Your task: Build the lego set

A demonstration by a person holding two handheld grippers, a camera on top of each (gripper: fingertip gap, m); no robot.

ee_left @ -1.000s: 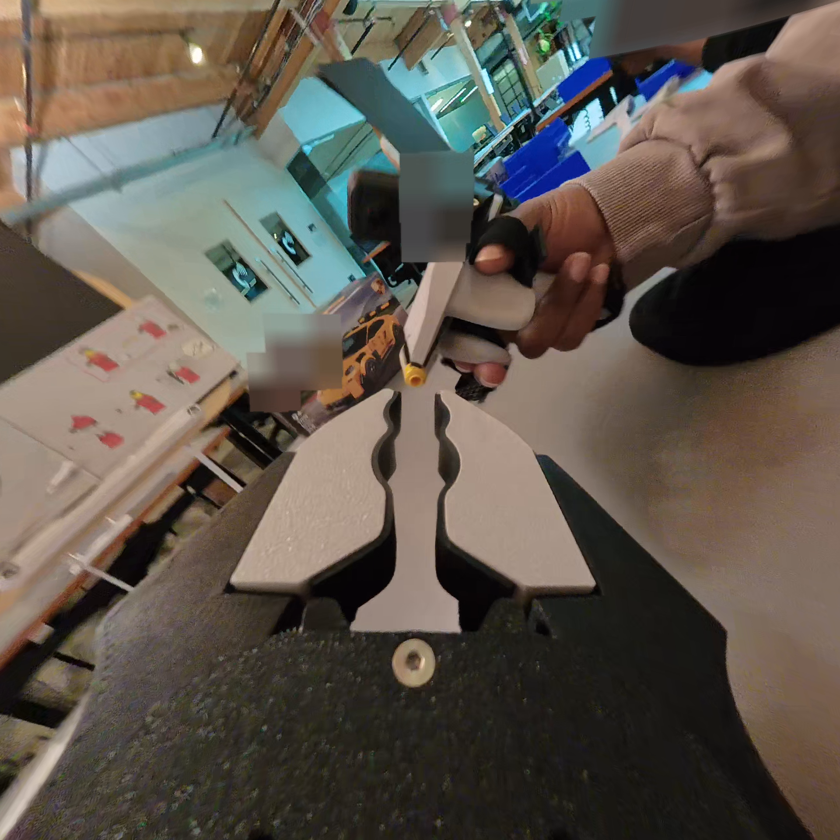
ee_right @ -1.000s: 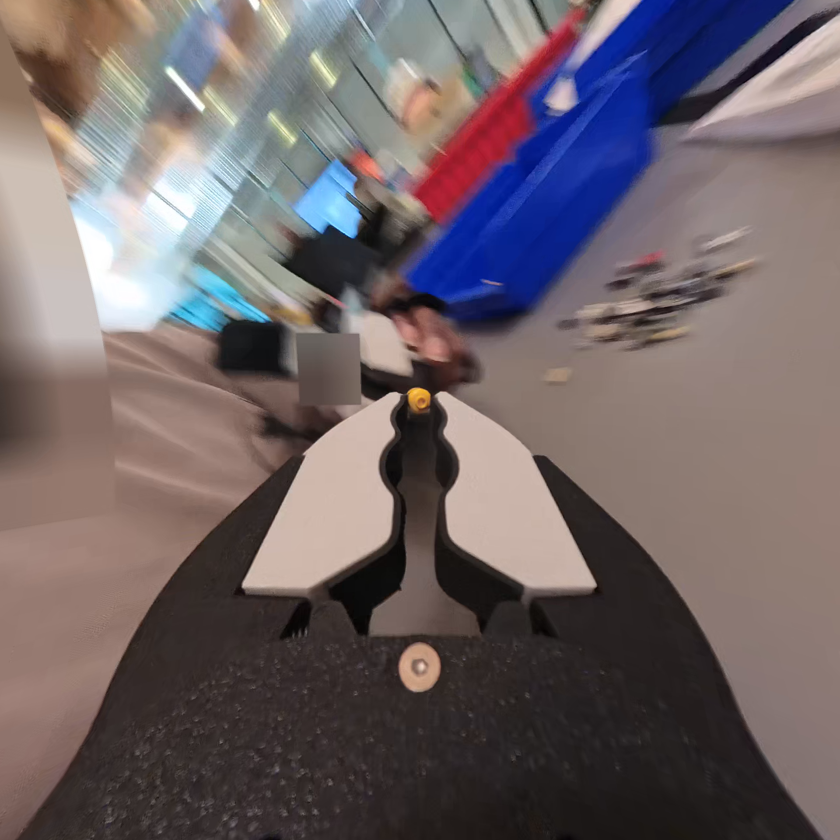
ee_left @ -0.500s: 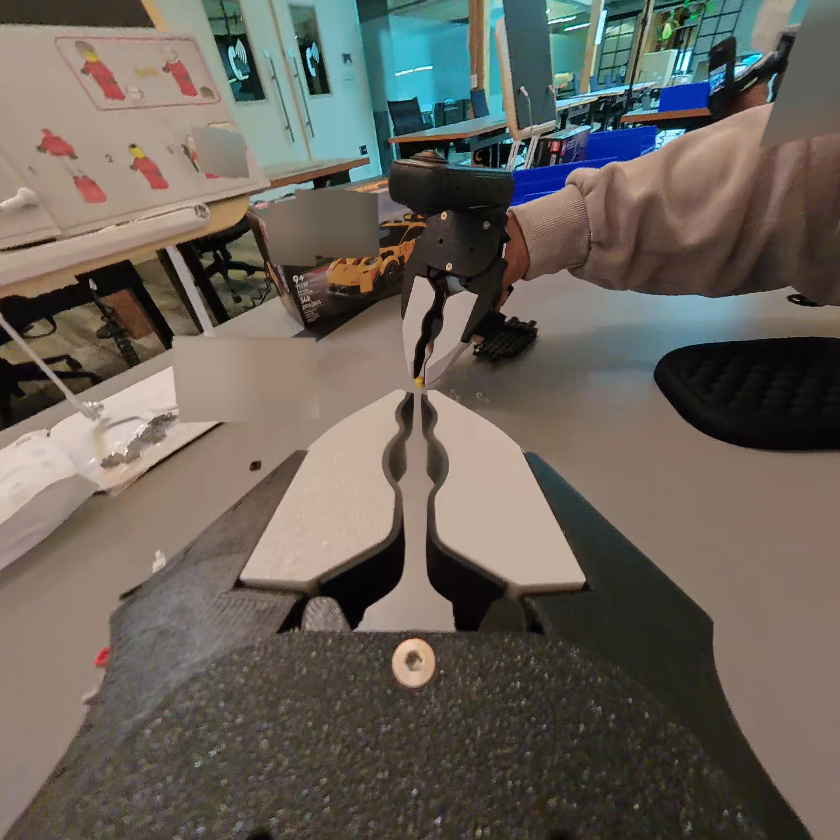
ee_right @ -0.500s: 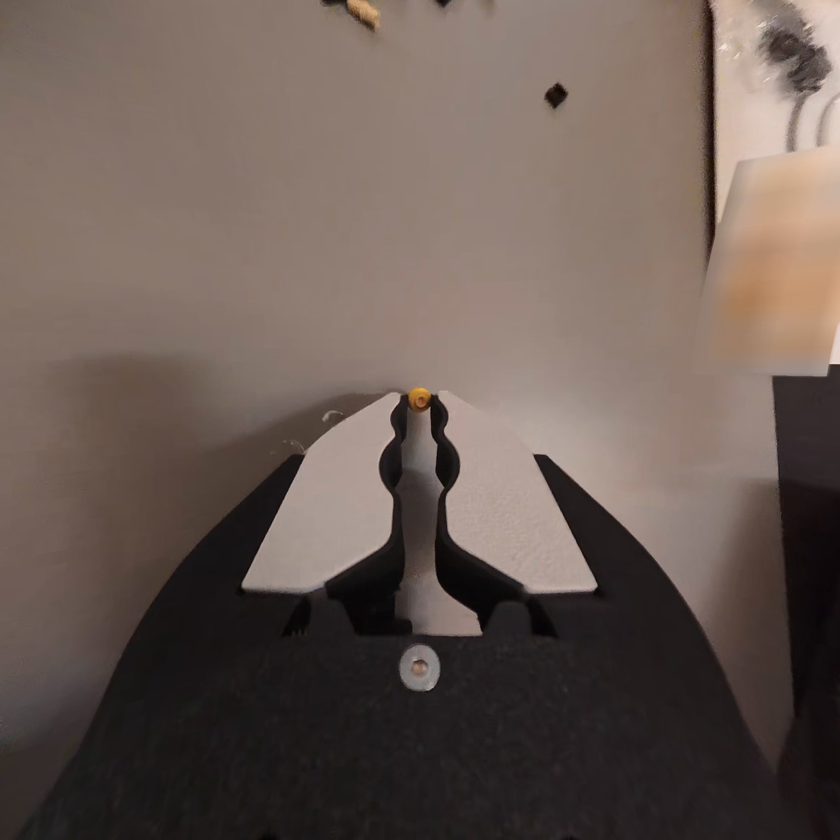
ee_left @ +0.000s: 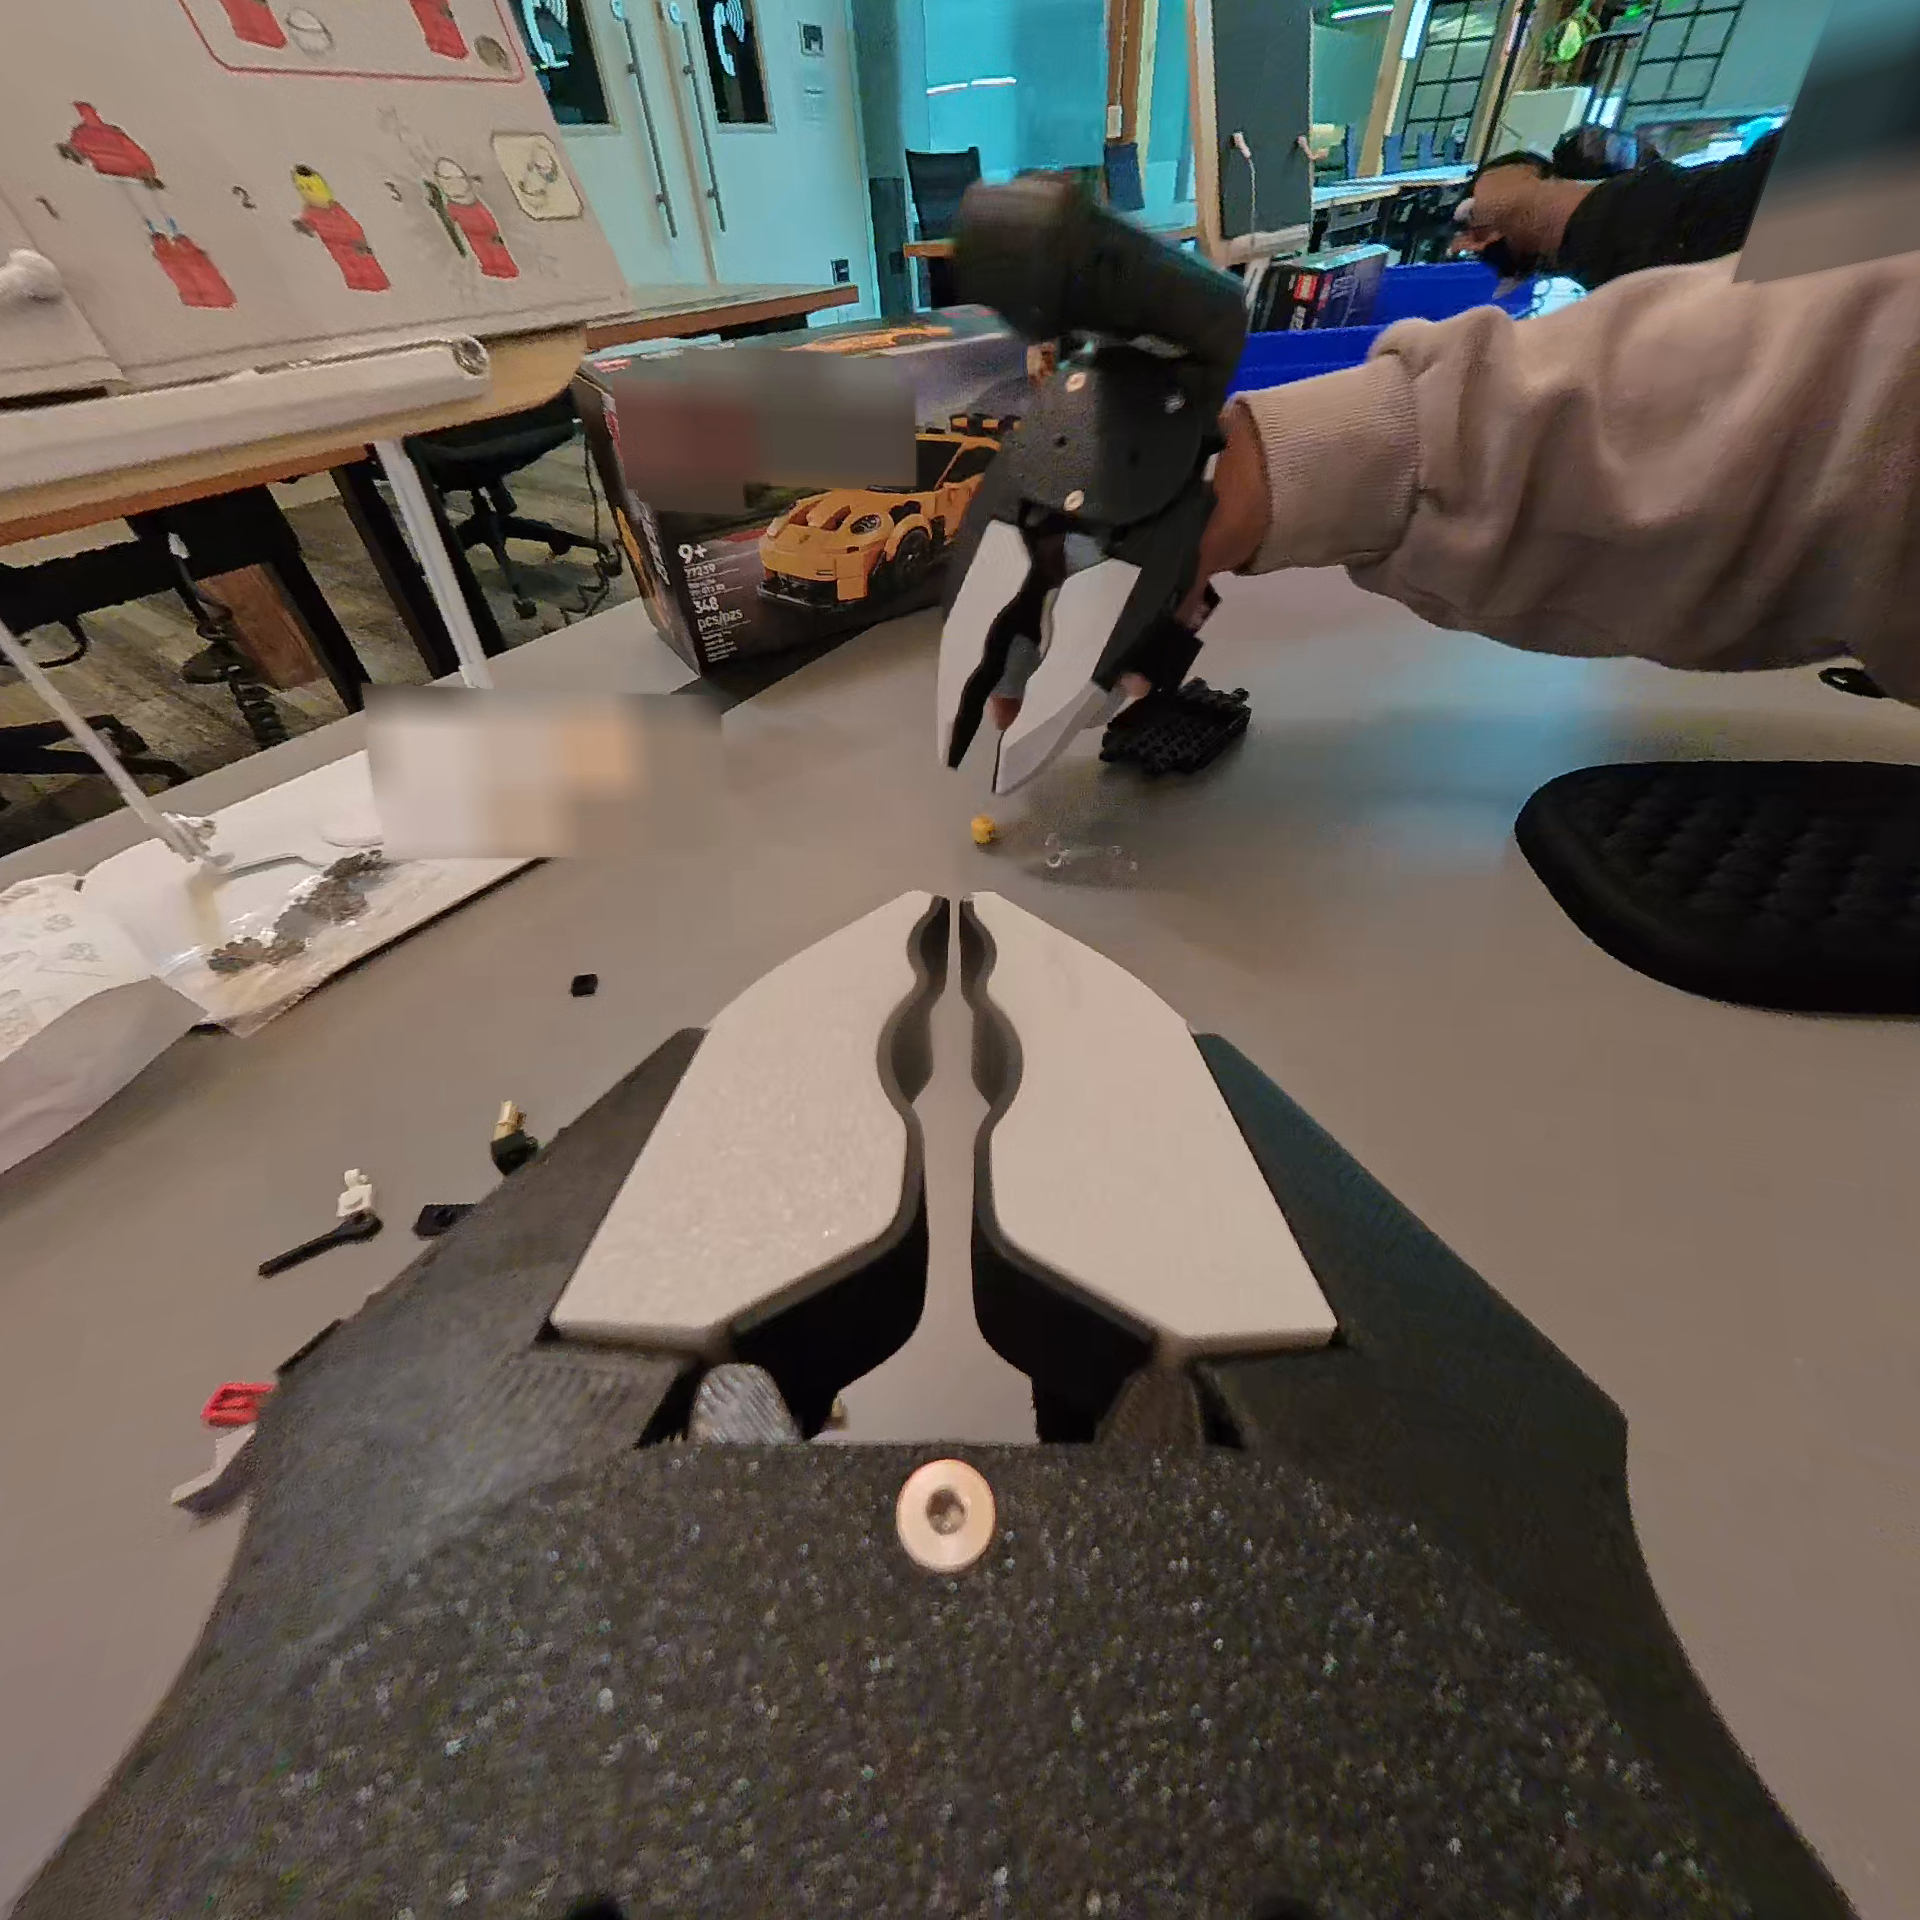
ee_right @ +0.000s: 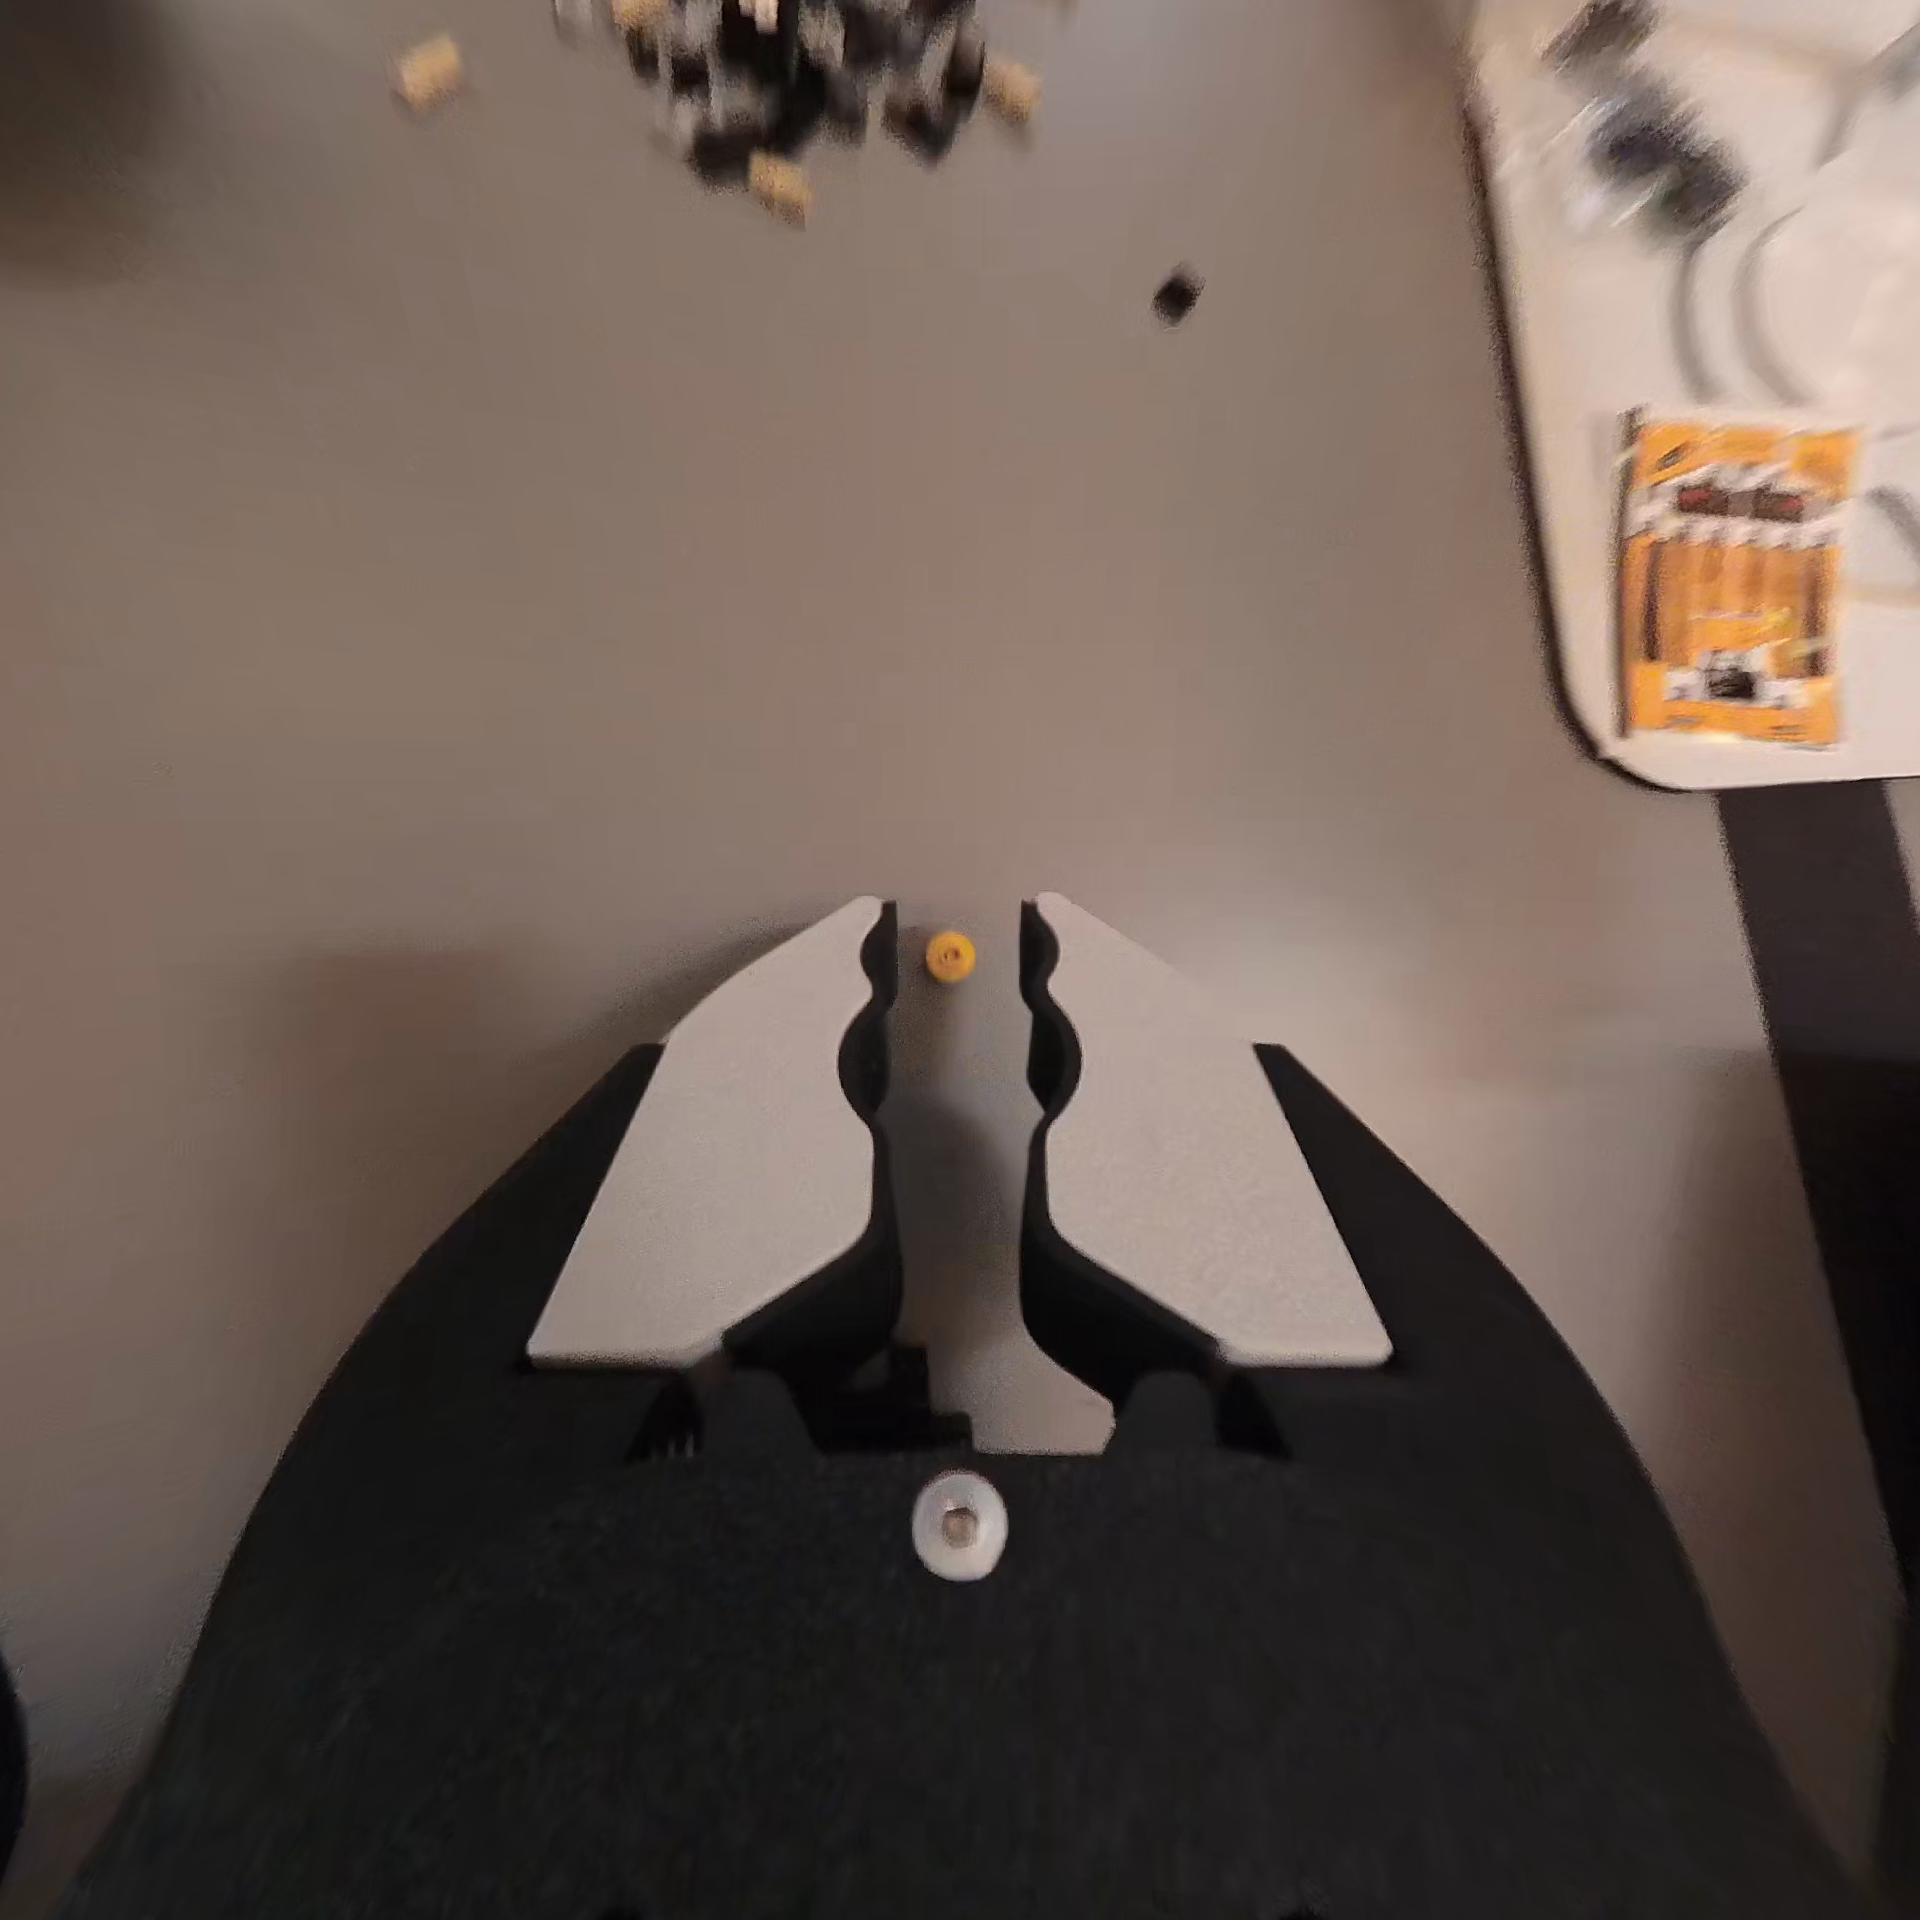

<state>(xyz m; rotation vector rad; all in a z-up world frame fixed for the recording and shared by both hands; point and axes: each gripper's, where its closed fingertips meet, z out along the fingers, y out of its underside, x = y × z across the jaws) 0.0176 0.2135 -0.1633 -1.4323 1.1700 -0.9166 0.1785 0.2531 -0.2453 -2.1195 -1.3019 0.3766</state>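
While both claws hang over the grey table (ee_left: 1455,1091), count one tiny yellow round piece (ee_right: 950,955) lying loose on the surface between the spread tips of the right gripper (ee_right: 956,909), touching neither. Only the left wrist view shows that gripper from outside, poised just above the piece, plus one set box (ee_left: 790,509), one black studded assembly (ee_left: 1174,717) and one black pad (ee_left: 1745,883). Only the right wrist view catches a blurred heap of loose bricks (ee_right: 821,73). Left gripper (ee_left: 954,902): tips pressed nearly together, nothing between them
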